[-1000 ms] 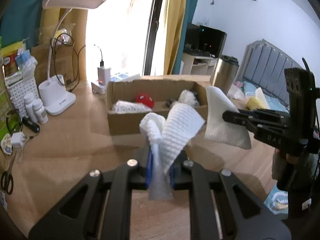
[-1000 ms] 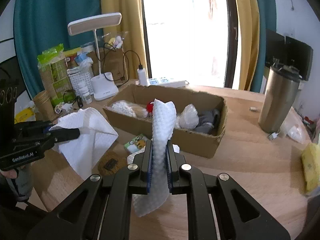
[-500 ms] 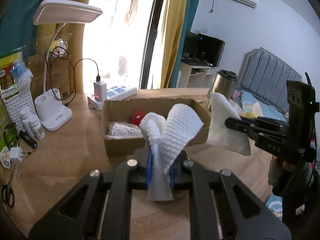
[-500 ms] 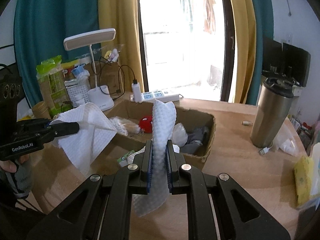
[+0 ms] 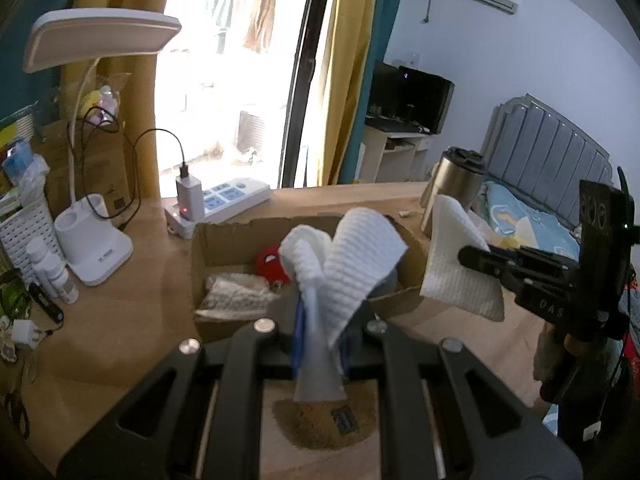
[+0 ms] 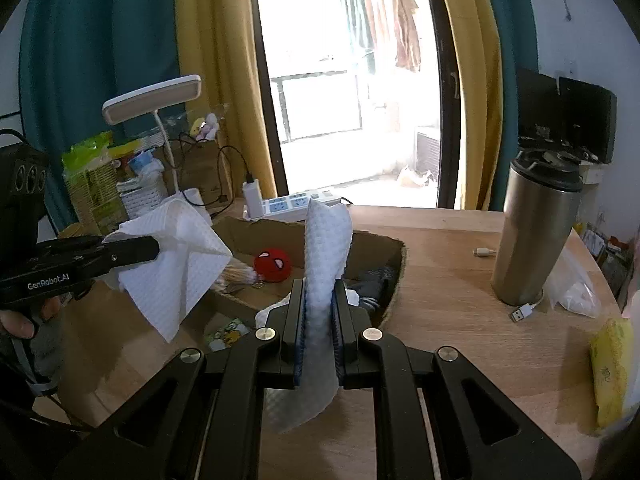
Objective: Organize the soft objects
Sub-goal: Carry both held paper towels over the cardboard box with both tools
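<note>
Holding white cloth [image 5: 352, 264] aloft, left gripper [image 5: 320, 344] and right gripper [image 6: 319, 340] fingers each pinching an edge, near cardboard box [image 6: 384, 248]. Box already part-filled; cloth not yet stowed.

Our right gripper [image 6: 319, 316] pinches a white cloth [image 6: 326, 256] upright above the box [image 6: 394, 276]; our left gripper [image 6: 148, 246] clamps another cloth [image 6: 176, 264] beside it.

White waffle cloth [image 5: 360, 256], lifted, drooping.
</note>
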`<state>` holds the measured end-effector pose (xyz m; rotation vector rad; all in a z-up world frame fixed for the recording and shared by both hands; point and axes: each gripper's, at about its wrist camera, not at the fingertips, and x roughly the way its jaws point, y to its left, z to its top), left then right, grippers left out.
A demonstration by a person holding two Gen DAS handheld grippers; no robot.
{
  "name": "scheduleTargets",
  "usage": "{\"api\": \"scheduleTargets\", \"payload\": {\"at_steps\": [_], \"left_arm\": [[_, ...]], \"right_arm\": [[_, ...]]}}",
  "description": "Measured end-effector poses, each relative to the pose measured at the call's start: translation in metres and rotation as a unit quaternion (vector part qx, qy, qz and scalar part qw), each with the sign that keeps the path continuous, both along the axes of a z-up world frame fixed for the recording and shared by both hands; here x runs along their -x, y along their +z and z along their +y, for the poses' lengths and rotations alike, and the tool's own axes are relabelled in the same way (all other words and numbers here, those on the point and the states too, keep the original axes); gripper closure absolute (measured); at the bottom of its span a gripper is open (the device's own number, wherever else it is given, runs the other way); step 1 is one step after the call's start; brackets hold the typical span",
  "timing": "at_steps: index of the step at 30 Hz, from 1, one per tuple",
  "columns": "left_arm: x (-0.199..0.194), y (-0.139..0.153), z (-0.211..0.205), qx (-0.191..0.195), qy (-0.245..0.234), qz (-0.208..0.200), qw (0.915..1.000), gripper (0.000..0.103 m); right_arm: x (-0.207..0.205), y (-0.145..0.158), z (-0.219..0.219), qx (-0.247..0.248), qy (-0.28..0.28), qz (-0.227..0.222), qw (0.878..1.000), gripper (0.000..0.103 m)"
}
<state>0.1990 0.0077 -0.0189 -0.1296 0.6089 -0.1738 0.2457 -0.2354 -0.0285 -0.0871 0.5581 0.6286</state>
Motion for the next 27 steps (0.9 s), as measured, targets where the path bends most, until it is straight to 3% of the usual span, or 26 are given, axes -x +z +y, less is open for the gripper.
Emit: {"api": "scheduleTargets", "payload": {"at_steps": [20, 27], "left_arm": [[-0.078, -0.012, -0.034, -0.042, -0.019, 0.012, 0.9989, 0.088], [-0.104, -0.032, -0.038, -0.056, -0.020, 0.039, 0.9975, 0.087]], "right_arm": [[-0.027, -0.006, -0.034, -0.044, -0.021, -0.001, 0.999, 0.090], [-0.039, -0.012, -0.040, -0.047, -0.035, 0.004, 0.998, 0.090]]}}
